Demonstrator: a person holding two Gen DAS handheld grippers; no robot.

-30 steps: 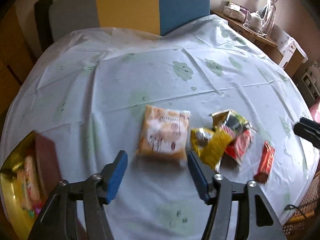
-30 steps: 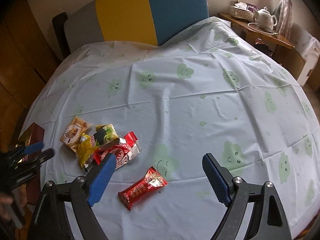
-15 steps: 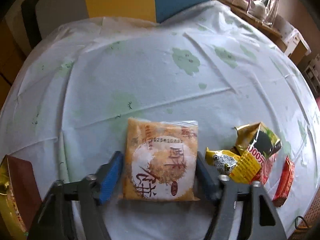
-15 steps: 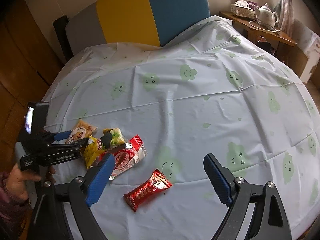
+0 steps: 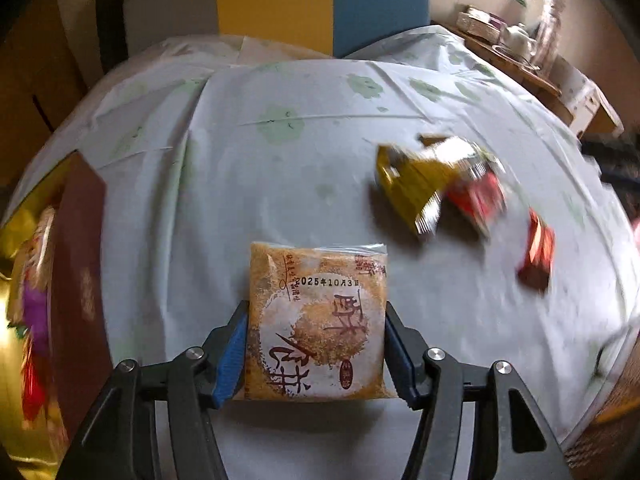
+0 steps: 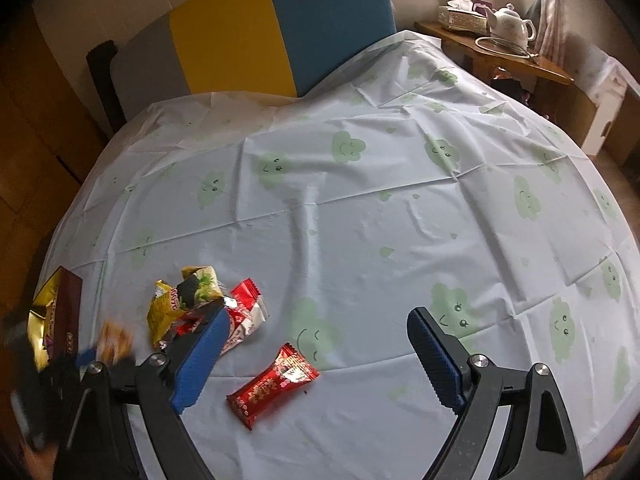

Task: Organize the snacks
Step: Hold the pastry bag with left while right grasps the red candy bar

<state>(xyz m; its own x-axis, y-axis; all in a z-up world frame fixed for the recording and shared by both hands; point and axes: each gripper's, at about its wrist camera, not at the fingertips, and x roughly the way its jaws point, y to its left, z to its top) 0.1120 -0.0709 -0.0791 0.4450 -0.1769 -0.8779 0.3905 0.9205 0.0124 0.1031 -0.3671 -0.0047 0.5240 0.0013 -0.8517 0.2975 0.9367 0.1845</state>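
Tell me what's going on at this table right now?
A person is sorting snacks with two handheld grippers. The left gripper is clamped on the sides of an orange pastry packet, near a gold-lined box that already has snacks in it. The right gripper hangs open and empty above a red candy wrapper. A small pile of packets lies on the tablecloth.

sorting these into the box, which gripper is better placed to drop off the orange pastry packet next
Left. The left hand-held gripper already has the orange pastry packet between its fingers, with the snack box just to its left. The right hand-held gripper is open over the red candy bar.
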